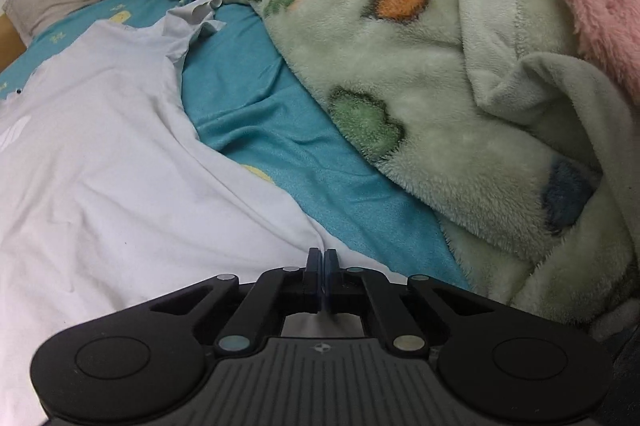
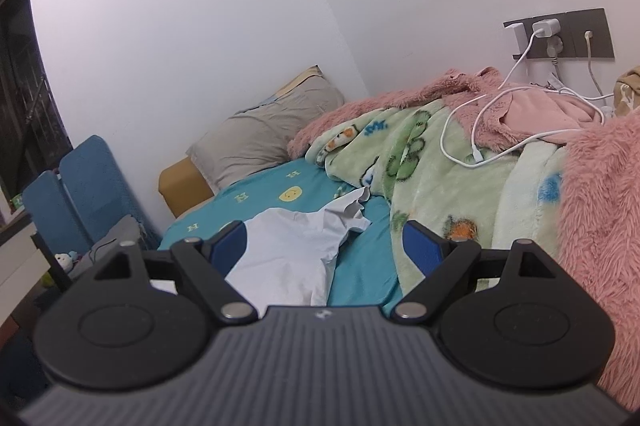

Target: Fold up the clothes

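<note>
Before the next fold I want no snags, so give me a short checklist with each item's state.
1. Left gripper shut at the edge of the white cotton T-shirt: ok; cloth pinched: cannot tell.
2. Right gripper open, empty: ok.
3. Shirt flat on the teal bedsheet: not ok, far sleeve crumpled.
4. Green fleece blanket off the shirt: ok.
5. White charging cable away from the shirt: ok.

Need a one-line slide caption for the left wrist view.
Left gripper pinched shut on the edge of the white shirt, spread on the teal bedsheet beside a green fleece blanket.
</note>
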Motion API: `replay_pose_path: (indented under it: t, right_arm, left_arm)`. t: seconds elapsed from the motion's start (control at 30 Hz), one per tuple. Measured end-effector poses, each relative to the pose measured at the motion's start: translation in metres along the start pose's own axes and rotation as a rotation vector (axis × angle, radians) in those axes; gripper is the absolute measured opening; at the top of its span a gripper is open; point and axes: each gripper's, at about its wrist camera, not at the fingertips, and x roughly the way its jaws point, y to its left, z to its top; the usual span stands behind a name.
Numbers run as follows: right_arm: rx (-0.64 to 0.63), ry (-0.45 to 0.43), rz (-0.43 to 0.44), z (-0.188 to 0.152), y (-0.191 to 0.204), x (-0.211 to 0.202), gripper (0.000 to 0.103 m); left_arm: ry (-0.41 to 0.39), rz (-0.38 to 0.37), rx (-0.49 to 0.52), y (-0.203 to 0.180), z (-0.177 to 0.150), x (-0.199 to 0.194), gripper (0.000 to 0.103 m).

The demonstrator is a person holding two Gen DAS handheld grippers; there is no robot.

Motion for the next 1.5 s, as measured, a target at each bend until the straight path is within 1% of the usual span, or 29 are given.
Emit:
replay_pose_path:
  t: [0.13,0.27,0.37,0.43,0.47,0.5,0.57,0.6,0.67,0.7,0.73,0.77,0.87,1.03,1.13,1.27,1.3,1.4,1.5]
  right_arm:
    - [0.024,-0.009,0.002,0.001,-0.004,-0.003,0.087]
    - [0.036,-0.01,0.007,0.002,-0.005,-0.004,0.087]
    - [0.016,0.001,0.007,0.0,-0.002,-0.002,0.087]
    - [-0.007,0.018,0.013,-0.001,0.002,0.0,0.087]
    - [-0.019,0.027,0.016,-0.002,0.005,0.001,0.087]
    - [-0.031,0.033,0.019,-0.003,0.006,0.002,0.087]
    - [-0.04,0.039,0.026,-0.005,0.009,0.002,0.087]
    - [-0.044,0.042,0.03,-0.005,0.01,0.002,0.087]
    - [-0.052,0.043,0.03,-0.006,0.012,0.002,0.087]
    - [-0.056,0.043,0.031,-0.007,0.013,0.002,0.087]
    - [-0.059,0.043,0.033,-0.007,0.013,0.002,0.087]
    - [-0.063,0.042,0.034,-0.007,0.014,0.002,0.087]
    - [-0.08,0.03,0.039,-0.008,0.018,-0.001,0.087]
    - [-0.11,0.024,0.046,-0.011,0.025,-0.001,0.087]
    - [-0.123,0.033,0.046,-0.012,0.029,-0.001,0.087]
    - [-0.124,0.051,0.055,-0.014,0.031,0.001,0.087]
    - [-0.121,0.06,0.063,-0.015,0.031,0.002,0.087]
    - [-0.077,0.106,0.095,-0.017,0.03,0.008,0.086]
    - [0.025,0.176,0.127,-0.02,0.024,0.027,0.087]
  left_arm:
    - [-0.026,-0.025,0.016,-0.002,0.003,-0.012,0.0]
    - [-0.052,-0.055,0.011,-0.001,-0.001,-0.02,0.0]
    - [-0.05,-0.058,-0.003,-0.003,-0.011,-0.014,0.0]
    - [-0.06,-0.064,-0.036,0.002,-0.014,-0.012,0.001]
    - [-0.066,-0.069,-0.057,0.005,-0.014,-0.012,0.003]
    - [-0.078,-0.062,-0.075,0.009,-0.014,-0.016,0.005]
    - [-0.1,-0.039,-0.104,0.016,-0.014,-0.023,0.019]
    - [-0.11,-0.021,-0.116,0.02,-0.015,-0.027,0.022]
    - [-0.129,0.001,-0.132,0.027,-0.015,-0.035,0.04]
    - [-0.139,0.017,-0.141,0.032,-0.016,-0.04,0.044]
    - [-0.149,0.032,-0.15,0.037,-0.017,-0.045,0.051]
    - [-0.152,0.049,-0.158,0.042,-0.018,-0.05,0.055]
    - [-0.15,0.096,-0.174,0.057,-0.022,-0.064,0.061]
    - [-0.192,0.197,-0.193,0.082,-0.028,-0.097,0.067]
    - [-0.246,0.24,-0.227,0.096,-0.03,-0.124,0.073]
    - [-0.352,0.299,-0.267,0.108,-0.04,-0.161,0.081]
    - [-0.376,0.305,-0.287,0.111,-0.043,-0.168,0.082]
    - [-0.424,0.332,-0.358,0.122,-0.051,-0.184,0.087]
    - [-0.457,0.353,-0.394,0.131,-0.057,-0.195,0.095]
